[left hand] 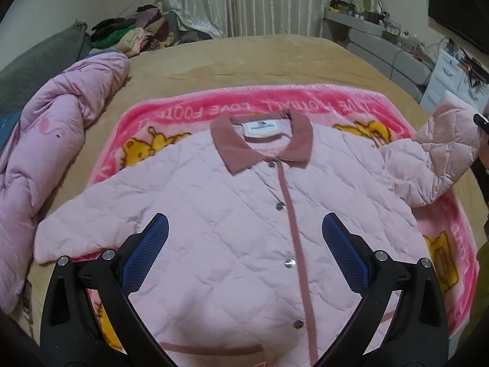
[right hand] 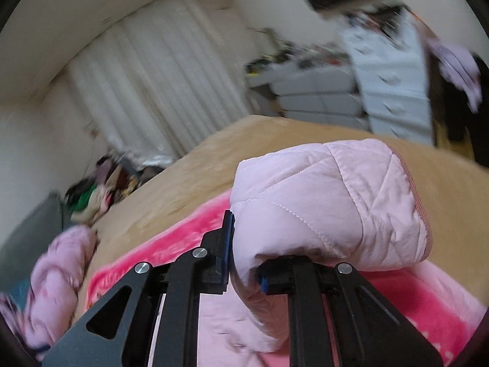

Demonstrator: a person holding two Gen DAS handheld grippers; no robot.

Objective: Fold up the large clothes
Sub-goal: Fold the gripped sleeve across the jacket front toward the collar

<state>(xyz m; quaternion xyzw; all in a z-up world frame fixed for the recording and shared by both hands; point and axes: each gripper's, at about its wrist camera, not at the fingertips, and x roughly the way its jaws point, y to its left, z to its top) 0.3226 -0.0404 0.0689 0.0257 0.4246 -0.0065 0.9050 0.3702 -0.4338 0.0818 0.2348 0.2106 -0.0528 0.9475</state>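
Left claw (left hand: pixel 244 238) nearest the lens in the left wrist view, blue-padded fingers (left hand: pixel 146 253) spread wide, gripping nothing, poised above the chest of a pink quilted jacket (left hand: pixel 214 214). Jacket laid front up and buttoned on a pink cartoon-print fleece blanket (left hand: pixel 305 104), dusty-rose collar (left hand: pixel 262 143) toward the far side, white neck label (left hand: pixel 262 127) visible, rose placket with metal snaps (left hand: pixel 288 263) running down the centre. Blanket spread over a tan-covered bed (left hand: pixel 244 58). One sleeve lying flat and extended at the picture's left; the other sleeve (left hand: pixel 440 143) raised off the blanket at the picture's right and bent back toward the body. Right claw (right hand: pixel 244 260) seen in the right wrist view closed tight on that lifted sleeve (right hand: pixel 330 202), quilted fabric bulging out past the fingers, ribbed rose cuff edge visible at the far right of the bundle. Right wrist view blurred around the edges. Crumpled pink duvet (left hand: pixel 55 140) along the bed's left side, touching the tan cover, apart from the jacket. Pile of mixed clothes (left hand: pixel 134 30) at the far left corner, near pale curtains (left hand: pixel 232 0). White drawer unit (left hand: pixel 455 76) beyond the bed at the right.
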